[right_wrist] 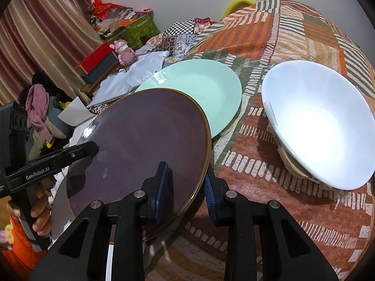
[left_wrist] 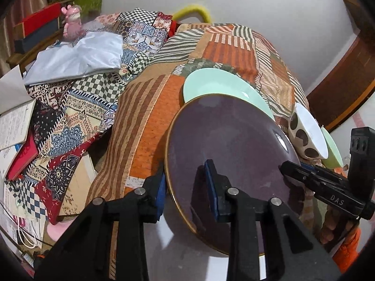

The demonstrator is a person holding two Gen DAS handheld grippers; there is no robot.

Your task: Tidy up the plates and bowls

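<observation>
A dark purple plate (left_wrist: 225,145) with a gold rim is held above the patterned bedspread by both grippers. My left gripper (left_wrist: 185,187) is shut on its left rim, one blue pad above and one below. My right gripper (right_wrist: 187,187) is shut on its right rim; it shows in the left wrist view (left_wrist: 304,175) too. A mint green plate (right_wrist: 199,89) lies flat just beyond, partly under the purple plate. A white bowl (right_wrist: 316,121) with brown spots outside (left_wrist: 304,131) sits to the right. A light green bowl (left_wrist: 332,149) peeks behind it.
The orange patchwork bedspread (right_wrist: 269,35) covers the surface. A grey cloth (left_wrist: 77,56), a patterned quilt (left_wrist: 70,128), papers and a pink figurine (left_wrist: 72,21) crowd the left. Boxes (left_wrist: 37,23) and curtains stand beyond. A white surface (left_wrist: 187,257) lies below the purple plate.
</observation>
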